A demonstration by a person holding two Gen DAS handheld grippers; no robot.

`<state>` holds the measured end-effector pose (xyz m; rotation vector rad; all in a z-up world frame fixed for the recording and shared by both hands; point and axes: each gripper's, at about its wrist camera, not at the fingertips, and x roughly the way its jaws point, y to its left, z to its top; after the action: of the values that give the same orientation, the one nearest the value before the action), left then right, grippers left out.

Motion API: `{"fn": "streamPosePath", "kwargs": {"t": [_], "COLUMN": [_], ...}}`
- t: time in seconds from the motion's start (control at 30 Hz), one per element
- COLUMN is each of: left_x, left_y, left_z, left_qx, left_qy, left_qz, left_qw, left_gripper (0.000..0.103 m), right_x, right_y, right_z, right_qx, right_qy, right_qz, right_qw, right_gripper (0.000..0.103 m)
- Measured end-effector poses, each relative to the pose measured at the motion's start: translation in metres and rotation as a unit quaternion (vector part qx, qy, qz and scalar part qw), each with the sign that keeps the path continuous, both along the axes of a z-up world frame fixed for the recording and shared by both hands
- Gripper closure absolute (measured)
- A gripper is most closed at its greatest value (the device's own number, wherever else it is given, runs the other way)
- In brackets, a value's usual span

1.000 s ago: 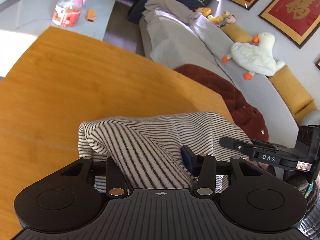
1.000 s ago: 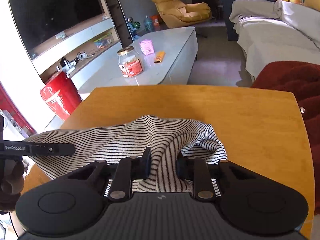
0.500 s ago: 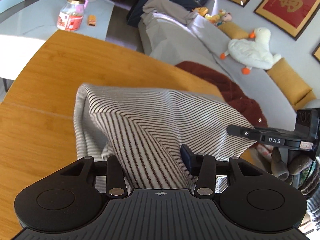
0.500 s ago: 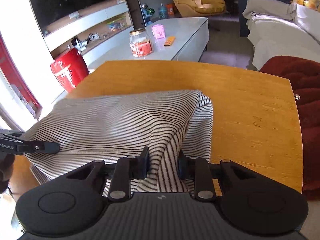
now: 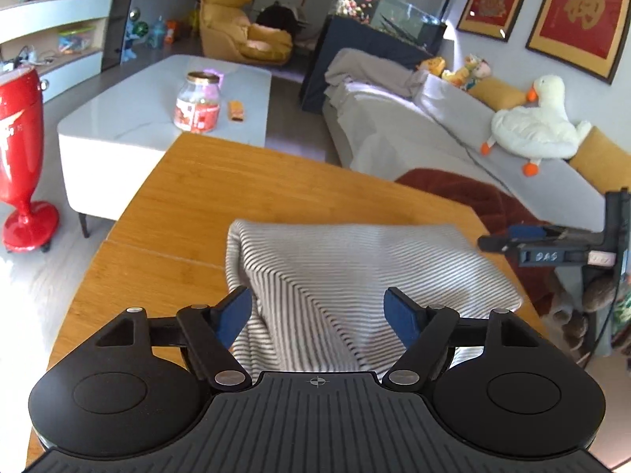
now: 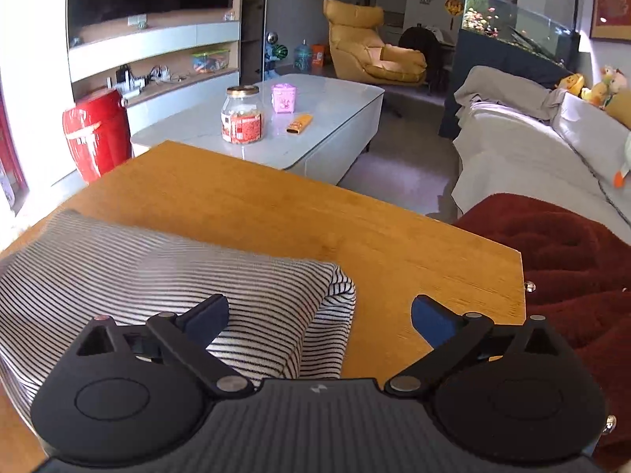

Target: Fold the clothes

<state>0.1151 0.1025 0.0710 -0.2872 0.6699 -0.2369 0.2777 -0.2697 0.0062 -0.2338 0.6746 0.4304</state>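
A black-and-white striped garment [image 5: 355,276] lies in a folded heap on the wooden table [image 5: 244,193]. In the left wrist view my left gripper [image 5: 321,311] stands open just above the garment's near edge, its blue pads on either side of the cloth and not gripping it. The right gripper [image 5: 512,240] shows at the far right of that view, beside the garment's right corner. In the right wrist view the striped garment [image 6: 157,276] fills the left half, and my right gripper [image 6: 319,315] is open over its right edge, holding nothing.
A dark red blanket [image 6: 560,244] drapes off the table's right side. Beyond the table [image 6: 315,216] stand a white coffee table [image 6: 315,118] with a jar [image 6: 241,115], a red stool [image 5: 19,149] and a grey sofa [image 5: 434,126] with a plush goose [image 5: 536,122].
Both grippers were shut on the striped garment and lifting it; now both have opened and let go, and the garment has dropped onto the table in a flatter fold.
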Motion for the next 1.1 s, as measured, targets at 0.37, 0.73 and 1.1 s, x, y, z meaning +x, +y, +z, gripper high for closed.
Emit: {"fn": "streamPosePath", "kwargs": {"t": [0.37, 0.73, 1.1], "left_x": [0.014, 0.052, 0.01], "left_y": [-0.049, -0.032, -0.054], "left_z": [-0.036, -0.048, -0.028], "left_qx": [-0.01, -0.014, -0.051], "left_qy": [0.045, 0.039, 0.049], "left_qz": [-0.034, -0.007, -0.066], "left_qw": [0.9983, 0.9991, 0.9954], "left_gripper": [0.023, 0.019, 0.008], "right_x": [-0.005, -0.06, -0.023], "right_y": [0.015, 0.023, 0.023], "right_z": [-0.03, -0.011, -0.004], "right_qx": [-0.089, -0.152, -0.095], "right_qy": [-0.003, -0.011, -0.009], "right_qz": [0.014, 0.083, 0.039], "right_qw": [0.996, 0.985, 0.995], "right_gripper": [0.0, 0.0, 0.0]}}
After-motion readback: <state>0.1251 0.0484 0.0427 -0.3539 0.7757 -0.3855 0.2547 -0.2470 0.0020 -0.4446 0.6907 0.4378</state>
